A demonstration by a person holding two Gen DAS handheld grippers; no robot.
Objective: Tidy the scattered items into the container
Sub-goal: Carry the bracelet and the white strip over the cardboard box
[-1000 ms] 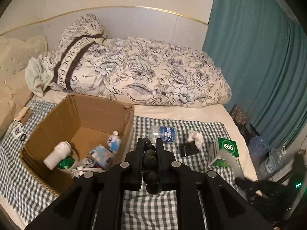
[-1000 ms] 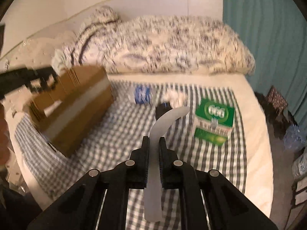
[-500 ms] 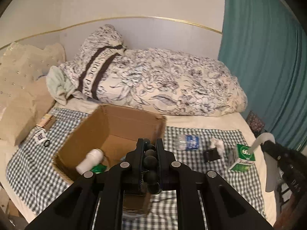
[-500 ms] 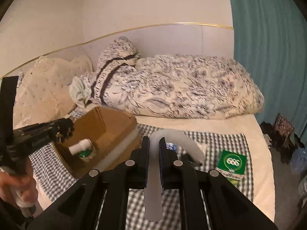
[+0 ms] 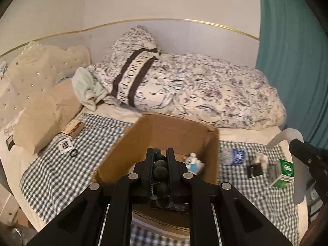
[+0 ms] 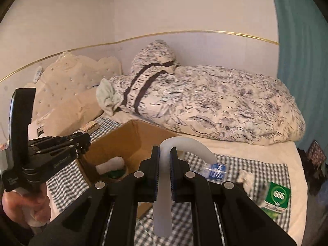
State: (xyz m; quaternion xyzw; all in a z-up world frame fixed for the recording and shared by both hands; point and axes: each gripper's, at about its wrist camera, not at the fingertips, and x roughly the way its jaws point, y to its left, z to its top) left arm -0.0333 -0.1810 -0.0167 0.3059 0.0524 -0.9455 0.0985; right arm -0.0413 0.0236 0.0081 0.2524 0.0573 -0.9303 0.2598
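Observation:
An open cardboard box [image 5: 174, 129] stands on the checked cloth [image 5: 61, 168] on the bed; it also shows in the right wrist view [image 6: 131, 137]. My left gripper [image 5: 160, 155] is shut on a string of dark beads [image 5: 160, 172] above the box's near side. My right gripper [image 6: 164, 153] is shut on a curved white shoehorn [image 6: 184, 145], held above the cloth right of the box. A small white bottle [image 5: 192, 162] and a white tube [image 6: 110, 165] lie in the box. A water bottle [image 5: 233, 156], a black clip [image 5: 254, 169] and a green carton [image 5: 284, 173] lie on the cloth.
A floral duvet [image 5: 205, 94] and pillows [image 5: 41, 86] fill the back of the bed. A small box [image 5: 72, 128], a tag [image 5: 65, 144] and a black ring [image 5: 73, 153] lie left of the cardboard box. A teal curtain [image 5: 293, 61] hangs at right.
Both grippers have risen and pulled back from the bed, each still holding its item. The left gripper now sits over the box's near side; the right has swung left toward the box.

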